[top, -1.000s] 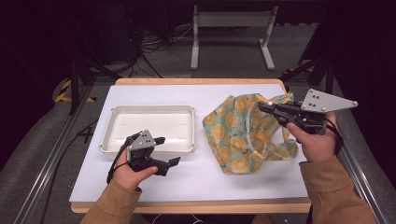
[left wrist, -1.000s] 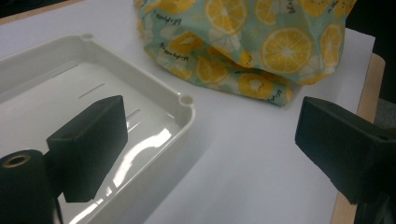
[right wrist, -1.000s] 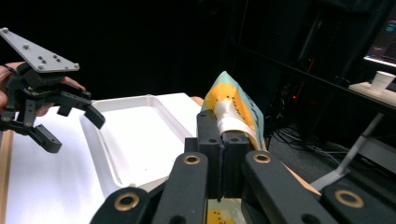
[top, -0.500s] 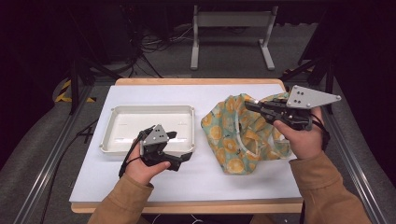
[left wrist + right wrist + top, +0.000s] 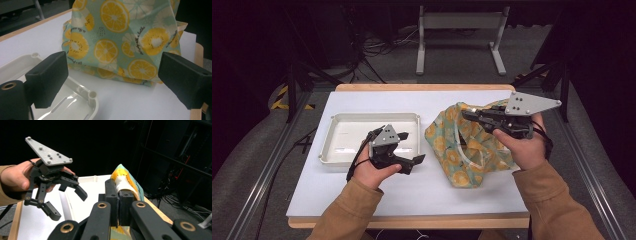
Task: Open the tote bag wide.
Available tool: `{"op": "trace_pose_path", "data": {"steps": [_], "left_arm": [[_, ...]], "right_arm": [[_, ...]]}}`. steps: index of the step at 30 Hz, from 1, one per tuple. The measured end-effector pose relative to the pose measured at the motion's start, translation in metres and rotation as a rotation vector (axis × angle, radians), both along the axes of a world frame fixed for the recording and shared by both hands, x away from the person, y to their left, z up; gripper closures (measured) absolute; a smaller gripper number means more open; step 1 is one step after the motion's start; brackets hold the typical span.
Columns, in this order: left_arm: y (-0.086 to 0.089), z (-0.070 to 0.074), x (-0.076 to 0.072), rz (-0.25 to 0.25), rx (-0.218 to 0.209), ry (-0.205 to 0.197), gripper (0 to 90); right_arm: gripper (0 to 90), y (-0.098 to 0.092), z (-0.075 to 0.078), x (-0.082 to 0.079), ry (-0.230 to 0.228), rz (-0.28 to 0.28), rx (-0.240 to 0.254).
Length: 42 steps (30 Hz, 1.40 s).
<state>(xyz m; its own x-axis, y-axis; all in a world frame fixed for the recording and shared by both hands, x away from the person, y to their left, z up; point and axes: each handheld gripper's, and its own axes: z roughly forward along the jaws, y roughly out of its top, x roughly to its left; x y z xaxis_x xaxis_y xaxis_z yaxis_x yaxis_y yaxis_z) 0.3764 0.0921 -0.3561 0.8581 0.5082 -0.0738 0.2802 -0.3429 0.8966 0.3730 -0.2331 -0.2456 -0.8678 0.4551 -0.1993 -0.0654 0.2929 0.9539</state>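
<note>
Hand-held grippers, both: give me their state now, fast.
Left hand-held gripper: open, holding nothing.
Right hand-held gripper: closed on the rim of the fruit-print cloth bag.

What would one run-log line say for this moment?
right gripper: shut on fruit-print bag, lifting its rim | left gripper: open, empty, facing bag | white tray: empty

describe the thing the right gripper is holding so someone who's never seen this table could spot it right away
On the white table, look right of the white tray. There lies a crumpled cloth bag, mint green with yellow citrus slices, its rim pinched in the shut right gripper. It is the table's one soft, patterned thing.
</note>
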Motion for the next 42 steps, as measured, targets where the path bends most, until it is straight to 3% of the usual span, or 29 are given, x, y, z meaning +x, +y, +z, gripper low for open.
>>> {"op": "trace_pose_path", "data": {"steps": [7, 14, 19, 23, 30, 37, 42], "left_arm": [[-0.013, 0.009, 0.001, -0.029, -0.028, -0.018, 10.2], [-0.036, 0.027, 0.002, -0.070, -0.058, -0.042, 12.0], [-0.047, 0.032, 0.005, -0.090, -0.060, -0.042, 15.7], [-0.059, 0.038, 0.008, -0.097, -0.069, -0.065, 16.1], [-0.065, 0.039, 0.013, -0.100, -0.075, -0.074, 16.1], [-0.071, 0.038, 0.020, -0.113, -0.140, -0.070, 15.8], [-0.076, 0.037, 0.022, -0.111, -0.156, -0.078, 15.7]], "right_arm": [[88.7, 0.007, -0.003, 0.001, 0.005, 0.016, 0.004], [88.7, 0.014, -0.005, 0.001, 0.009, 0.033, 0.004], [88.5, 0.018, -0.008, 0.001, 0.014, 0.042, 0.005], [88.4, 0.017, -0.009, 0.001, 0.014, 0.045, 0.006], [88.2, 0.017, -0.009, 0.000, 0.016, 0.046, 0.012], [87.7, 0.018, -0.011, 0.000, 0.021, 0.051, 0.021], [87.2, 0.019, -0.013, 0.001, 0.028, 0.057, 0.029]]}}
